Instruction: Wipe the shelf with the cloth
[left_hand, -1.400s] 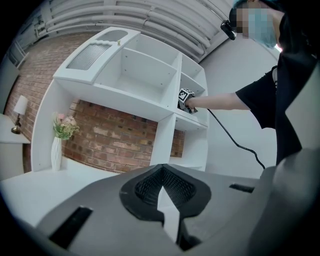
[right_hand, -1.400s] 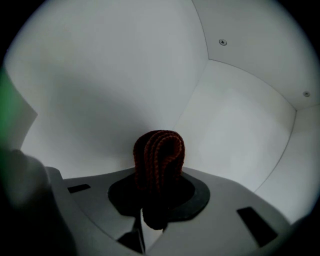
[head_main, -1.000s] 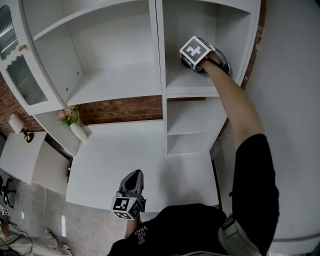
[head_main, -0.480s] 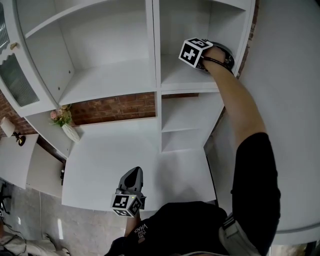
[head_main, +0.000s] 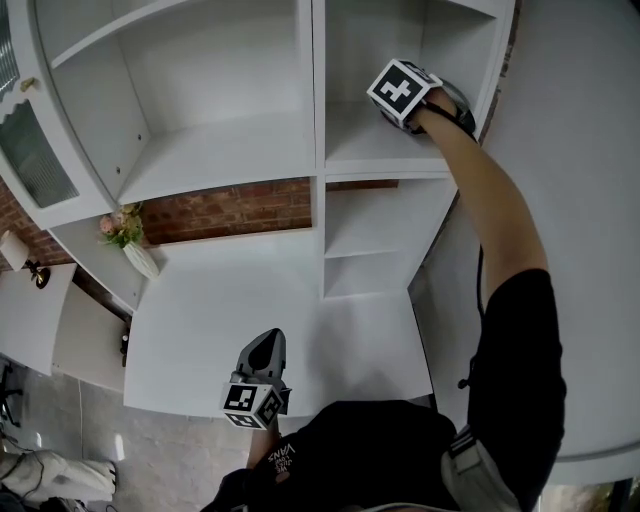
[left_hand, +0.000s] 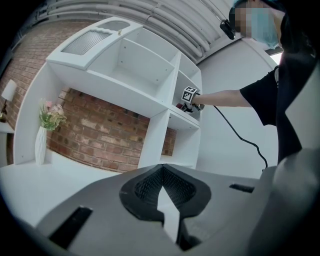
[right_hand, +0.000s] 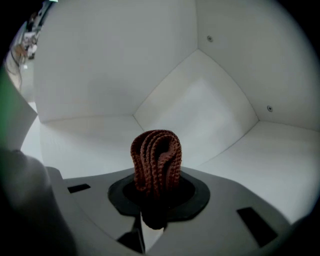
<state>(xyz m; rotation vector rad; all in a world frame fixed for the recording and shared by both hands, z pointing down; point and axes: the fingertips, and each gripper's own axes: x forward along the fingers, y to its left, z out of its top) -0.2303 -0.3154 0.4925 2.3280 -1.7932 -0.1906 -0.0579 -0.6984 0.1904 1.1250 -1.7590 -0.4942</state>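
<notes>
Cloth (right_hand: 156, 162) is gripped folded in the right claw (right_hand: 155, 197) (clenched on it), inside the upper-right shelf (head_main: 352, 142) compartment, prob. so the bunched end can be pressed to the board. Its long axis is aligned w/ the jaws, pointing twd the back corner. Left claw (head_main: 262, 358) is held closed, empty, over the counter (head_main: 220, 310).

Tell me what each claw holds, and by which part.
Right claw: a reddish-brown knitted cloth, folded, pinched at its lower end, with the folds standing out past the jaws. Left claw: shut, holding nothing.
</notes>
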